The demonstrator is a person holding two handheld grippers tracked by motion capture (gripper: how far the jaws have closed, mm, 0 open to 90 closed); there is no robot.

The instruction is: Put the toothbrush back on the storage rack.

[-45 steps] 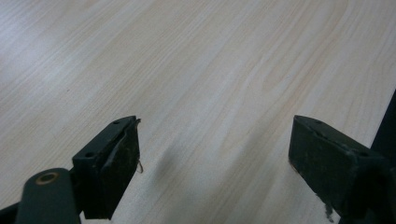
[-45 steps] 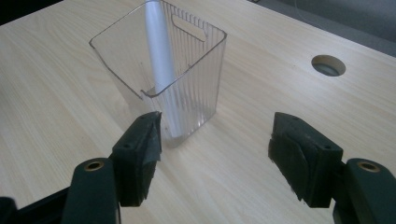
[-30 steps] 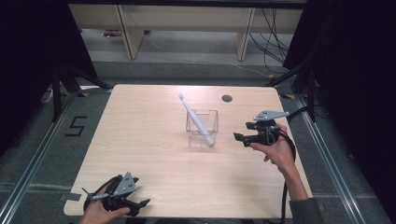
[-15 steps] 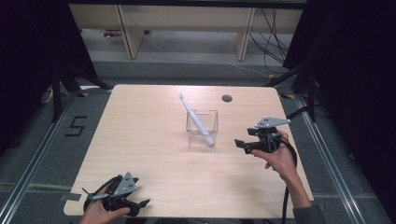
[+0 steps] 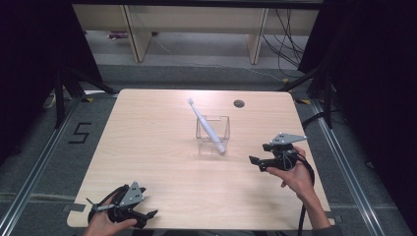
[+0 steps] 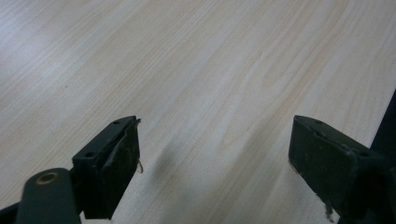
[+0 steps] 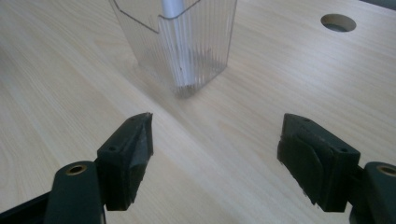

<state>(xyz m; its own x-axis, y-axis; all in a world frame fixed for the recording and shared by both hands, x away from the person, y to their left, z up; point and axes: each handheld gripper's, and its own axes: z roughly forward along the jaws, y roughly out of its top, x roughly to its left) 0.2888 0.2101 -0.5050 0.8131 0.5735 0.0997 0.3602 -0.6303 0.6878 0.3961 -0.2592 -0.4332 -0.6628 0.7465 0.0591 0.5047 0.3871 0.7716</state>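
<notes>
High view, right hand-held gripper (image 5: pixel 256 162): held above the tabletop's (image 5: pixel 162 147) right side, jaws spread wide and empty, aimed at the container.
Left hand-held gripper (image 5: pixel 147 215): low at the near-left edge, jaws wide apart, nothing between them.
Clear ribbed plastic container (image 5: pixel 213 133): upright mid-tabletop, near the right hand-held gripper.
White toothbrush (image 5: pixel 206 126): standing in the container, leaning toward the far left.
Cable hole (image 5: pixel 239 103): beyond the container.

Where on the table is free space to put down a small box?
The table is bare left of the clear holder with its toothbrush, up to the left edge. Also free: the strip between the left tongs and right tongs. Tightest between holder and right tongs.
</notes>
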